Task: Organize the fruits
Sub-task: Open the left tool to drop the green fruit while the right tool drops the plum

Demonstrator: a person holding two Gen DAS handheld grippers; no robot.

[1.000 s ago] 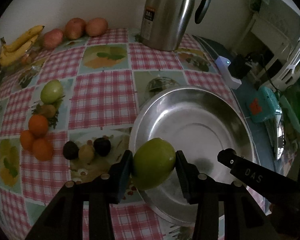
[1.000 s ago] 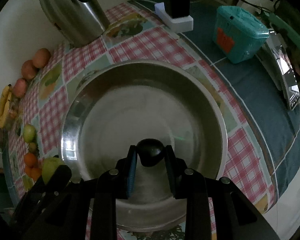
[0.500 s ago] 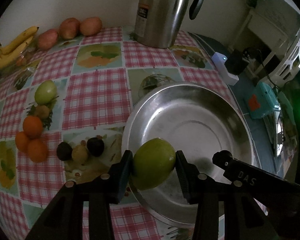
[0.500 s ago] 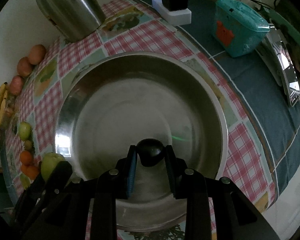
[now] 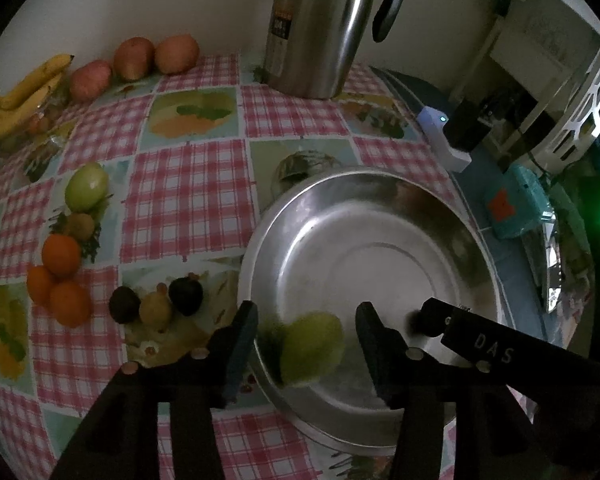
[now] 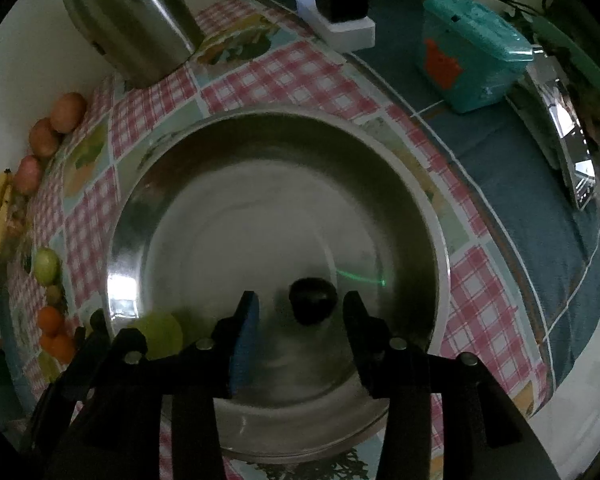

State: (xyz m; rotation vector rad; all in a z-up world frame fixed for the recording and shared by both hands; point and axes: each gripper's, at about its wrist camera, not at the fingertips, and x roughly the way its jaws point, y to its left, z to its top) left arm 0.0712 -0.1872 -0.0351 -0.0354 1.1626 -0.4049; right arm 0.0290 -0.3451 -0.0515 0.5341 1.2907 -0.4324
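A large steel bowl (image 5: 380, 208) sits on the checked tablecloth; it fills the right wrist view (image 6: 420, 208). My left gripper (image 5: 306, 338) is open over the bowl's near left rim. A green apple (image 5: 312, 348) lies blurred between its fingers, free of both pads; it also shows in the right wrist view (image 6: 160, 332). My right gripper (image 6: 300, 312) is open over the bowl. A dark round fruit (image 6: 313, 300) lies between its fingers, touching neither pad. The right gripper's body shows in the left wrist view at the lower right.
Left of the bowl lie two dark fruits and a yellow one (image 5: 156, 308), three oranges (image 5: 58, 276), a green apple (image 5: 86, 186), red apples (image 5: 134, 58) and bananas (image 5: 24, 92). A steel jug (image 5: 320, 28) stands behind. A teal box (image 6: 468, 52) and a charger (image 6: 340, 20) sit to the right.
Both grippers have opened. The green apple has dropped out of the left gripper into the bowl, and the dark fruit has left the right gripper's pads.
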